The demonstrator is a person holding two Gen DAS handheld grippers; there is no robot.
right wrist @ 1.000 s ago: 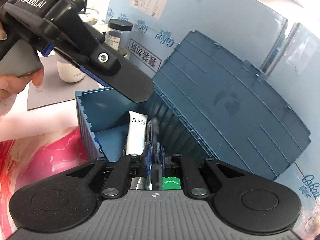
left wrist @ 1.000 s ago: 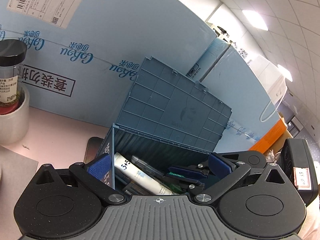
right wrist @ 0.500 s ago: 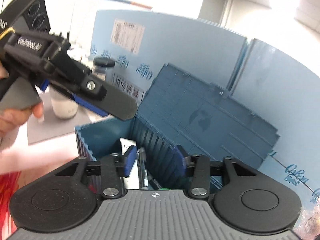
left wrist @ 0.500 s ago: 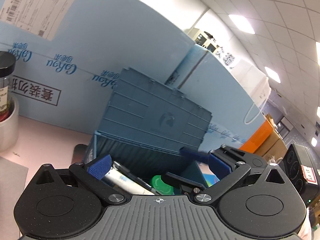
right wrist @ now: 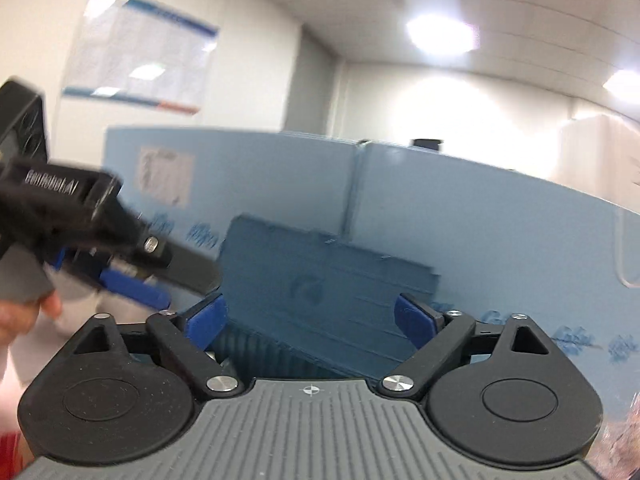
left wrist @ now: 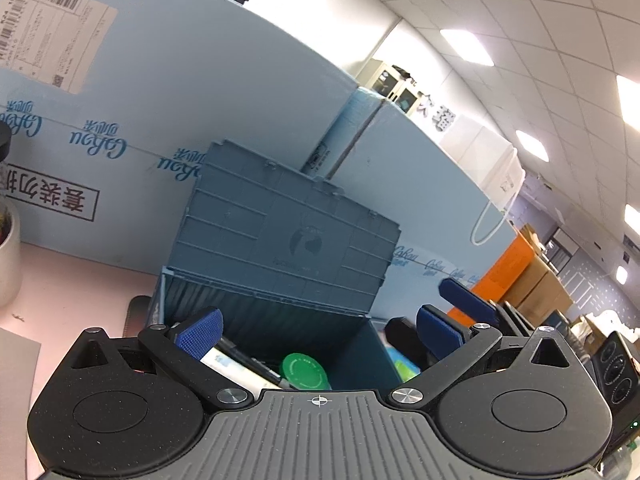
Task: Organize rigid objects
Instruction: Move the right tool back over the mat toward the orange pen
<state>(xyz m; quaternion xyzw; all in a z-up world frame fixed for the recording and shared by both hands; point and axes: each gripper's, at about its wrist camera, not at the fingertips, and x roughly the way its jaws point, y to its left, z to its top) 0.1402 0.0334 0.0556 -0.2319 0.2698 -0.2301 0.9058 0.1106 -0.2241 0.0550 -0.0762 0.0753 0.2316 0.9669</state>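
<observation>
A blue-grey storage box (left wrist: 256, 312) stands on the pink table with its lid (left wrist: 288, 236) propped upright against light blue cartons. Inside it lie a green round cap (left wrist: 305, 370), a white tube (left wrist: 226, 362) and dark pens. My left gripper (left wrist: 320, 332) hovers open over the box's near edge, nothing between its pads. My right gripper (right wrist: 311, 319) is pulled back from the box, pointing at the lid (right wrist: 332, 280); its jaws are opening with nothing between them. The right wrist view is blurred. A hand (right wrist: 24, 316) holds the left gripper at that view's left.
Tall light blue cartons (left wrist: 160, 100) wall off the back. A jar in a white cup (left wrist: 8, 248) stands at far left, a grey mat (left wrist: 16, 364) in front of it. A black device (left wrist: 616, 372) sits right of the box, an orange box (left wrist: 508, 268) behind it.
My right gripper was shut on a thin dark thing over the box; it has opened, let it go into the box, drawn back and tilted upward. The left gripper barely moved.
</observation>
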